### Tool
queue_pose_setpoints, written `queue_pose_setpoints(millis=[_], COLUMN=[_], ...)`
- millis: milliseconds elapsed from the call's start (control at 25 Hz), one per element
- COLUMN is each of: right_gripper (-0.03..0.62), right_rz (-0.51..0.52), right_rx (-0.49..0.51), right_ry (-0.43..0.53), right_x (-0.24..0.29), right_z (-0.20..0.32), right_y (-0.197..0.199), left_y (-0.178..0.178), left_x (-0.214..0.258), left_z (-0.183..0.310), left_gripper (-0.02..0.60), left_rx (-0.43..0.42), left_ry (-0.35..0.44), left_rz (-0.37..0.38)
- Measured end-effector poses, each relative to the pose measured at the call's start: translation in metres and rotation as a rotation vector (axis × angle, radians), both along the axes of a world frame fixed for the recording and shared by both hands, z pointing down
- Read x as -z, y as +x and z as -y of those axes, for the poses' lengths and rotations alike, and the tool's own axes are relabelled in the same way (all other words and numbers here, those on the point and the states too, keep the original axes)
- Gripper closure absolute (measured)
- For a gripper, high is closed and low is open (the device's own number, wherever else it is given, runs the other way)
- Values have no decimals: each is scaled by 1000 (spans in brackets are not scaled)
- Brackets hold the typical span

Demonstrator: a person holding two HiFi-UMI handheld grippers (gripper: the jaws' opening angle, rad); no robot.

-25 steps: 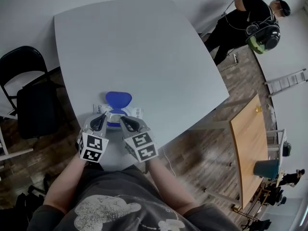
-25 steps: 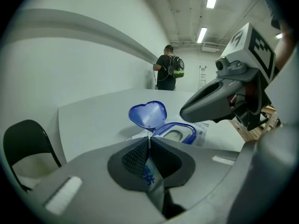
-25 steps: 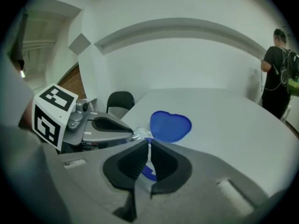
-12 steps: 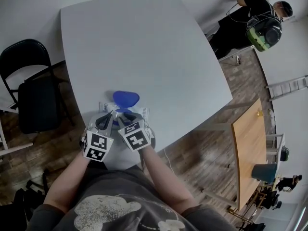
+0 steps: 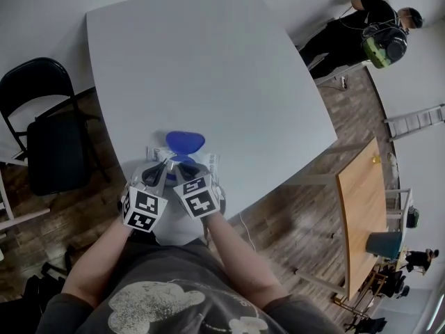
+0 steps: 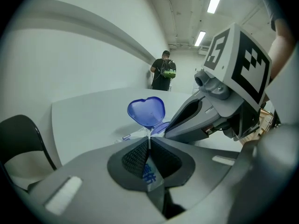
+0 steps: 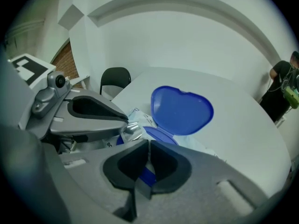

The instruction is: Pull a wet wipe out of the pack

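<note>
At the near edge of the grey table (image 5: pixel 208 68), just in front of the person's body, the pack (image 5: pixel 210 162) of wet wipes lies flat. Its blue heart-shaped lid (image 5: pixel 184 142) is flipped up and stands open on the far side of the round blue opening ring (image 7: pixel 161 135).

The left gripper (image 5: pixel 164 167) comes in from the pack's left end at a shallow downward slant. Its fingers (image 6: pixel 135 155) are clenched on the wrapper. In the left gripper view a thin flap of film with blue print runs straight down between the two dark pads. In the right gripper view the same tips pinch a crumpled, silvery bit of that film.

The right gripper (image 5: pixel 179 167) sits just beside the left one, tilted more steeply down. Its tips are over the blue ring, on the near side of the raised lid. Its fingers (image 7: pixel 166 160) are drawn together with only a hairline slit between the pads. Blue from the ring shows behind the slit. Whether a wipe is caught between them I cannot tell. No wipe can be seen standing clear of the opening.

From the head view the two grippers converge on the pack like a narrow V, their tips almost meeting.

A black folding chair (image 5: pixel 49 145) stands on the wooden floor (image 5: pixel 292 214) to the left of the table. A person in dark clothes (image 5: pixel 361 23) stands beyond the far right corner, and a wooden table (image 5: pixel 361 214) sits off to the right.
</note>
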State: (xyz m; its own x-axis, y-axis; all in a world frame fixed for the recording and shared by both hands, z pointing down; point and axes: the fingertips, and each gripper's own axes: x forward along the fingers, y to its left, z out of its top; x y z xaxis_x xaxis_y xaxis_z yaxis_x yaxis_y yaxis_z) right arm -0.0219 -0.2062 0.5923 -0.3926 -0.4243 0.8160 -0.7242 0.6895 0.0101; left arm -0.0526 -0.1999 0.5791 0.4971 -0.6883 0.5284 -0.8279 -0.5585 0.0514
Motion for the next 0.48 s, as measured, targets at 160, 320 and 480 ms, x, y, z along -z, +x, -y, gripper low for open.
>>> queue_pose_setpoints(millis=[160, 320, 480], right_gripper=[592, 594, 595], right_rz=[5, 25, 47], right_rx=[8, 0, -27], right_ry=[21, 34, 63], right_x=[1, 9, 21], right_z=[0, 1, 0], right_y=[-2, -3, -4], left_y=[-2, -2, -3], left_x=[-1, -1, -4], left_z=[1, 1, 1], left_gripper=[549, 549, 548], left_rx=[-10, -30, -38], left_ry=[-22, -26, -19], left_rz=[-9, -11, -11])
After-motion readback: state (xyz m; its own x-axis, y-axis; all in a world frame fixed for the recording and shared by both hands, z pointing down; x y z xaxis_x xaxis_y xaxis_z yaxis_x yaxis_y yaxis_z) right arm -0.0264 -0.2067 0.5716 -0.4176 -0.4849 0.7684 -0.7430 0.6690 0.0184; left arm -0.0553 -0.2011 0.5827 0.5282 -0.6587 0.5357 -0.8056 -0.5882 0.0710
